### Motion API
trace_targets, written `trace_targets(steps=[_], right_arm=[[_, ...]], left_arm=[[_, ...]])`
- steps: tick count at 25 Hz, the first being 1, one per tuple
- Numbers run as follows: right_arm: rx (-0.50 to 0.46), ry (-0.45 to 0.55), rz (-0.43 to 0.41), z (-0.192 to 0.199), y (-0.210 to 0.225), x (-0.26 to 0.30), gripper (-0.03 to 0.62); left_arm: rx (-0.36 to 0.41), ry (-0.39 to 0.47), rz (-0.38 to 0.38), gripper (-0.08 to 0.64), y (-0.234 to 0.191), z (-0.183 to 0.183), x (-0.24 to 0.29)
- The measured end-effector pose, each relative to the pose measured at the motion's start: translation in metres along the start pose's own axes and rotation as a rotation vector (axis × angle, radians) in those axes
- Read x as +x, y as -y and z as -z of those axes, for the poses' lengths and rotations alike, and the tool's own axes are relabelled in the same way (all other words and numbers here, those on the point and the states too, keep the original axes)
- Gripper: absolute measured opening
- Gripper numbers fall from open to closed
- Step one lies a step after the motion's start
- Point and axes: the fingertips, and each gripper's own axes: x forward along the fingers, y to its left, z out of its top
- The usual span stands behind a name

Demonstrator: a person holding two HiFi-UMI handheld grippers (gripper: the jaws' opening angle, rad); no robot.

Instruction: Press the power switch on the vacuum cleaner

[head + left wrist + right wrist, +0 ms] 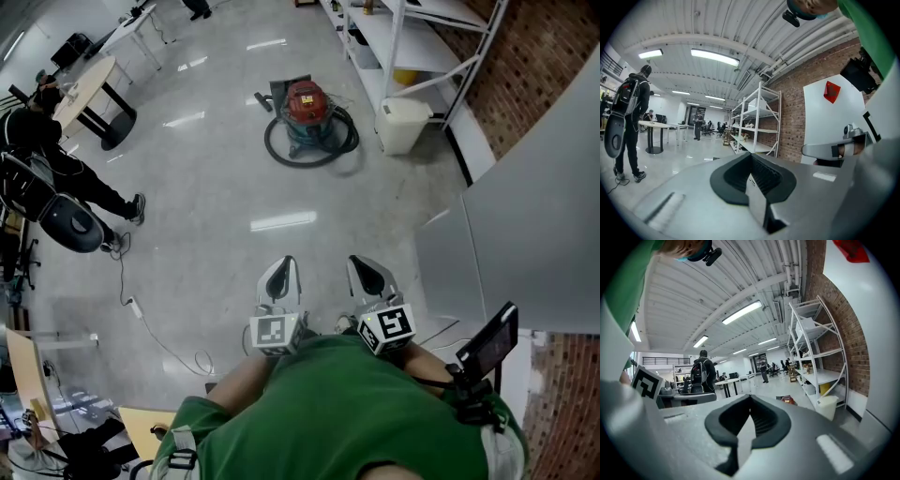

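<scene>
The vacuum cleaner [307, 105] has a red top and a blue-grey drum. It stands on the grey floor far ahead, ringed by its black hose [281, 153]. In the right gripper view the vacuum cleaner [789, 400] is a small red shape beyond the jaws. My left gripper [287, 264] and right gripper [359, 262] are held side by side close to my body, well short of the vacuum. Both point forward, shut with nothing between the jaws. The left gripper [751, 155] and right gripper [749, 400] show their black pads meeting at the tips.
A white bin [402, 124] stands right of the vacuum beside white shelving [417, 42]. A grey panel [530, 225] rises on my right. A person in black [61, 173] stands at the left near a round table [86, 86]. A cable [141, 314] trails on the floor.
</scene>
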Motion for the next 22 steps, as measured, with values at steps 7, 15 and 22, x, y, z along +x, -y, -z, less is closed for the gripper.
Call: trace_targets(steps=[7,15,22], right_arm=[[0.006,-0.006,-0.015,0.000,0.034,-0.009,0.003],[0.000,0.003,-0.020,-0.002,0.036,0.002,0.003],[-0.020,-0.003,0.002,-0.006,0.051,0.040,0.003]], left_arm=[[-0.003,0.001,-0.044,0.007,0.024,0.000,0.014],[-0.002,0.026,-0.045,0.006,0.017,-0.006,0.024],[-0.007,0.013,-0.059,0.008,-0.011,-0.002,0.057]])
